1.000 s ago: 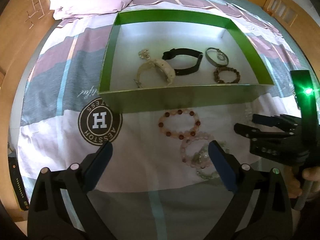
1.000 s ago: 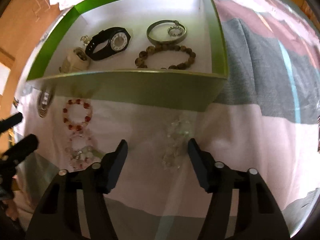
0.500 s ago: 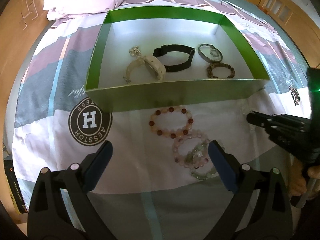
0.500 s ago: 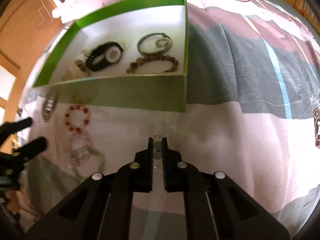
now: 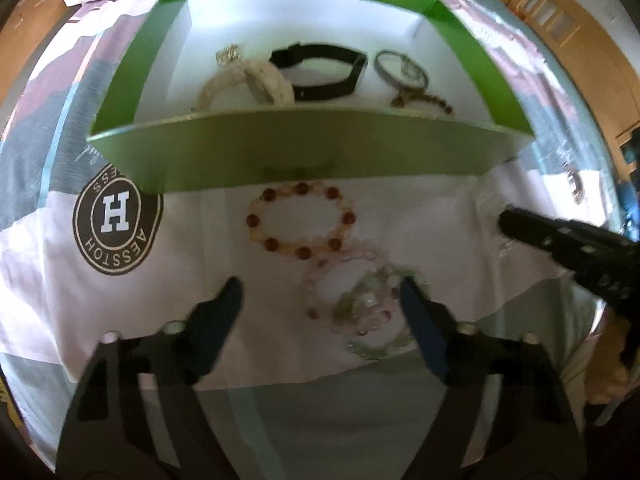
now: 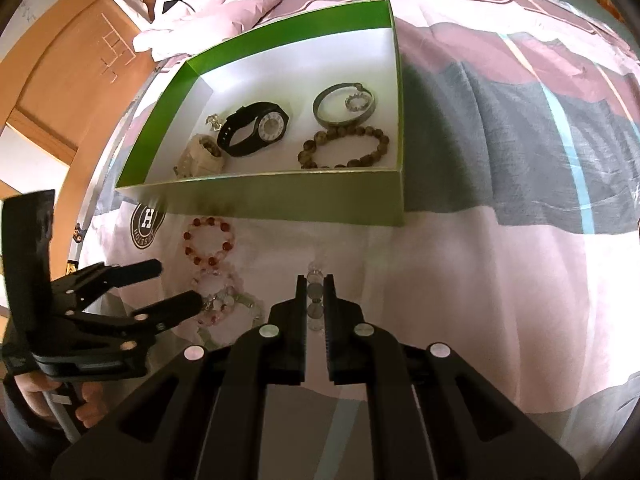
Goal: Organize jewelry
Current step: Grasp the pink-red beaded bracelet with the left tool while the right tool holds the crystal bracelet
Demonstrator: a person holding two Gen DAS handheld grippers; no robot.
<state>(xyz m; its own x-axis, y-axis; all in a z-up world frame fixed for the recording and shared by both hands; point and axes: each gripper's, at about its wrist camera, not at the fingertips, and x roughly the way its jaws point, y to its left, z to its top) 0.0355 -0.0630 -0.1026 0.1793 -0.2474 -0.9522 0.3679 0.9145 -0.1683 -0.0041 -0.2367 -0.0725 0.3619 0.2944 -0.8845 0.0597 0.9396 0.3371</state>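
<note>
A green box (image 5: pixel 312 148) with a white floor lies on the bed and holds two watches, a metal bangle (image 6: pixel 344 106) and a brown bead bracelet (image 6: pixel 348 148). In front of it lie a red-bead bracelet (image 5: pixel 300 220), a pink bracelet (image 5: pixel 360 250) and a pale green one (image 5: pixel 376 344), the last two overlapping. My left gripper (image 5: pixel 320 296) hovers low over them, its jaws closing with the pink bracelet between them, pads not pressing. My right gripper (image 6: pixel 315 296) is shut on a clear bead bracelet (image 6: pixel 315 270), to the right of the others.
The bedsheet carries a round H logo (image 5: pixel 116 228) left of the bracelets. A crumpled pink duvet (image 6: pixel 220 4) lies behind the box. Wooden furniture (image 6: pixel 72 80) stands along the left. A person's hand (image 6: pixel 80 400) holds the left gripper's handle.
The right gripper shut on the clear bracelet and drew back a little from the box. The left gripper sank toward the pink and green bracelets, and its jaws narrowed.
</note>
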